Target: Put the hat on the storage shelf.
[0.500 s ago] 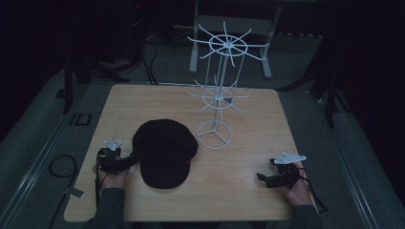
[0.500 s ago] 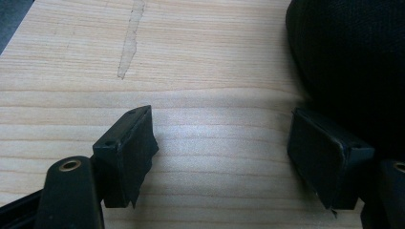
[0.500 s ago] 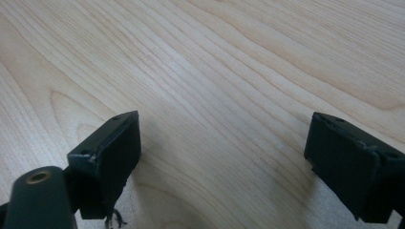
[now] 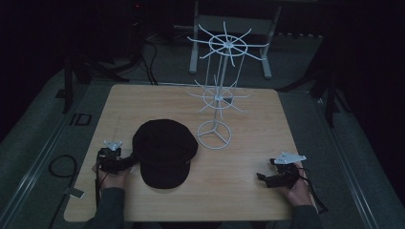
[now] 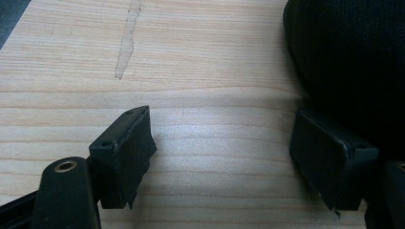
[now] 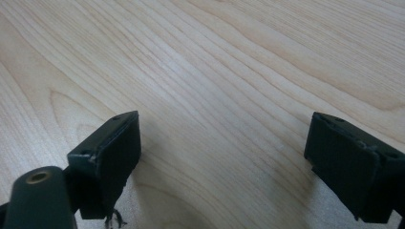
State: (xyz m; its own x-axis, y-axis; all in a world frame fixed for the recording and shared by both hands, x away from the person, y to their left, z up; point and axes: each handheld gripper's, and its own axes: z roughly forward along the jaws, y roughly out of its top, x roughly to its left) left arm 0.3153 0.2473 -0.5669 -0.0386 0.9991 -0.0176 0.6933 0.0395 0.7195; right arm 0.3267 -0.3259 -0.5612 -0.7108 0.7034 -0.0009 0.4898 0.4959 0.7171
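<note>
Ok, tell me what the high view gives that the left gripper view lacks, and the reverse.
High view alone: the white wire rack, the whole black cap lying flat, the right gripper and both hands at the table's near edge. Left gripper view alone: the left gripper close up, jaws wide apart with bare wood between them, one beside the cap's edge, and a pale streak in the wood. Both: the cap and the wooden table.

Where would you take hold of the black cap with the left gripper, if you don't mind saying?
Probably the soft rim of the black cap nearest the left gripper, coming in level from the cap's left; its crown looks too broad for the open jaws.
</note>
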